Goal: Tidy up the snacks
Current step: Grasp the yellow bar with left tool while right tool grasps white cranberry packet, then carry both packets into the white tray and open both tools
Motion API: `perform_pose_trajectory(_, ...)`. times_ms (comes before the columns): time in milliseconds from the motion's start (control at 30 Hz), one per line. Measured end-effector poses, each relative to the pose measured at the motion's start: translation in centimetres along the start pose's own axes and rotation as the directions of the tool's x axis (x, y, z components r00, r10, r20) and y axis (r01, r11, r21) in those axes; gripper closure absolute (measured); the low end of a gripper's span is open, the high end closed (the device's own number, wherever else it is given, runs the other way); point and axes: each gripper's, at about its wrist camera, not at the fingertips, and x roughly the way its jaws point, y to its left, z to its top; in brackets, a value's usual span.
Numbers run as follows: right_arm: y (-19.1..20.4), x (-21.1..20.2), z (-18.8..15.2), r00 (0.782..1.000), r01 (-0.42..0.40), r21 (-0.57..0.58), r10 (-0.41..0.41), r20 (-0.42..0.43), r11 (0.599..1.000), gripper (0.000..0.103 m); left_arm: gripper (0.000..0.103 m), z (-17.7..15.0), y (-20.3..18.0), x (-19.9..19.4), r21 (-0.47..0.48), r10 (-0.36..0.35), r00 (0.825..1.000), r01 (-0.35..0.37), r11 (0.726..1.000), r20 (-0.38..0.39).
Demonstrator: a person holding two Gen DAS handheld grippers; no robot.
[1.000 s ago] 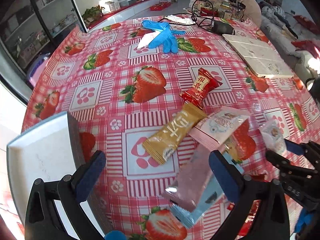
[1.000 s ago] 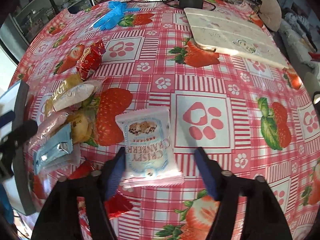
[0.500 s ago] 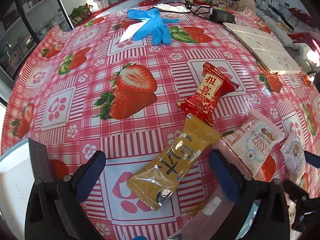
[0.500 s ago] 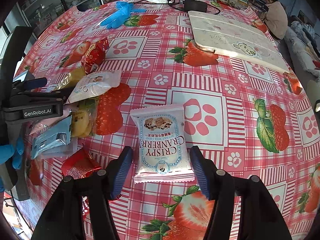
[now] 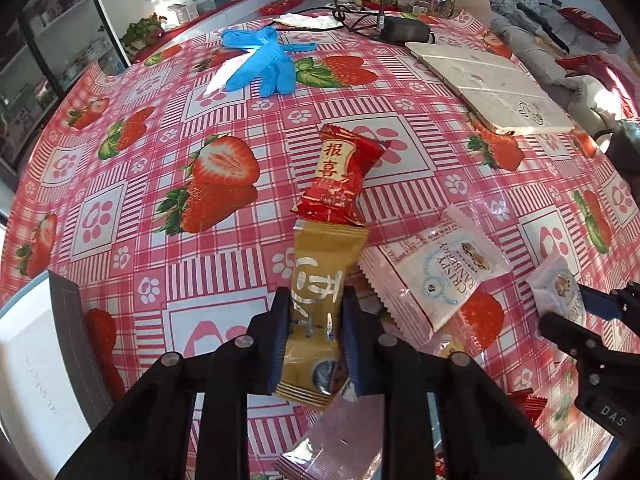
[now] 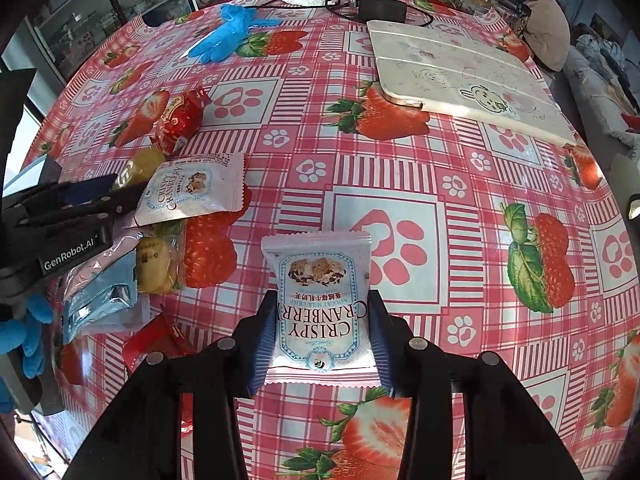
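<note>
My left gripper (image 5: 314, 300) points steeply down and its jaws are closing, the pads pressing both long edges of a gold snack bar (image 5: 324, 256) on the strawberry tablecloth. A red sweet packet (image 5: 340, 176) lies just beyond the bar, touching its far end. My right gripper (image 6: 322, 304) is also closing, its pads against the sides of a white "Crispy Cranberry" packet (image 6: 320, 272) that lies flat. A second cranberry packet (image 6: 192, 192) rests on a pile of snacks to the left, beside the left gripper (image 6: 128, 188).
A white box (image 5: 32, 360) with a dark wall stands at the near left. A pink packet (image 5: 336, 436), a light-blue one (image 6: 100, 300) and a yellow biscuit pack (image 6: 156, 268) lie in the pile. Blue gloves (image 5: 264, 60), a tablet case (image 6: 460, 72) and a power adapter (image 6: 380, 8) lie farther back.
The left gripper came forward and down over the gold bar and closed on it from wide open. The right gripper's fingers widened, then closed in against the cranberry packet.
</note>
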Motion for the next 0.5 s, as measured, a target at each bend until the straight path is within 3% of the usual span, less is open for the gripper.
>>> perform_pose_trajectory(100,-1.2,-1.1,-1.0,0.995,-0.099,0.055,0.098,0.013,0.994,0.059,0.078,-0.9,0.7,-1.6,-0.072,-0.068,0.997,0.07,0.995,0.038)
perform_pose_trajectory(267,-1.4,-4.1,-1.6,0.989,-0.145,0.059,0.142,0.049,0.988,0.059,0.078,-2.0,1.9,-6.1,-0.139,-0.107,0.987,0.124,0.983,0.121)
perform_pose_trajectory(500,0.9,-11.1,-0.9,0.969,-0.205,0.015,0.201,0.145,0.979,0.059,0.079,-3.0,2.8,-14.6,-0.127,-0.155,0.962,0.187,0.974,0.226)
